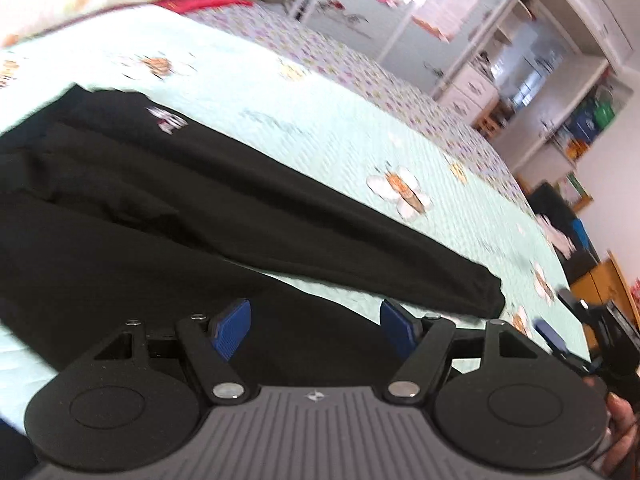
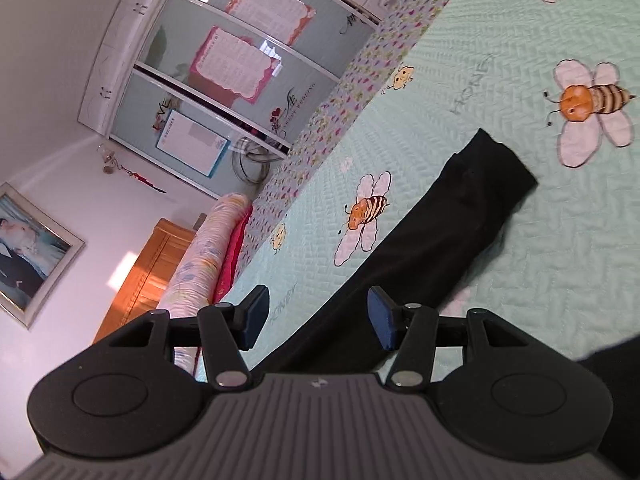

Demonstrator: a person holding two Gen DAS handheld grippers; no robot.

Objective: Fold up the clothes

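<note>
On one bee-print bedspread (image 1: 320,128) lies one black garment (image 1: 168,216); both tools (image 1: 314,334) (image 2: 314,316) spread, empty.

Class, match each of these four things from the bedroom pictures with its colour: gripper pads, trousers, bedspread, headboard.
Things:
1. pads
2. trousers
3. bedspread
4. headboard

Colours:
A. pale green with bees
B. orange-brown wood
C. blue
D. black

Pairs: 1-C, 2-D, 3-A, 4-B
</note>
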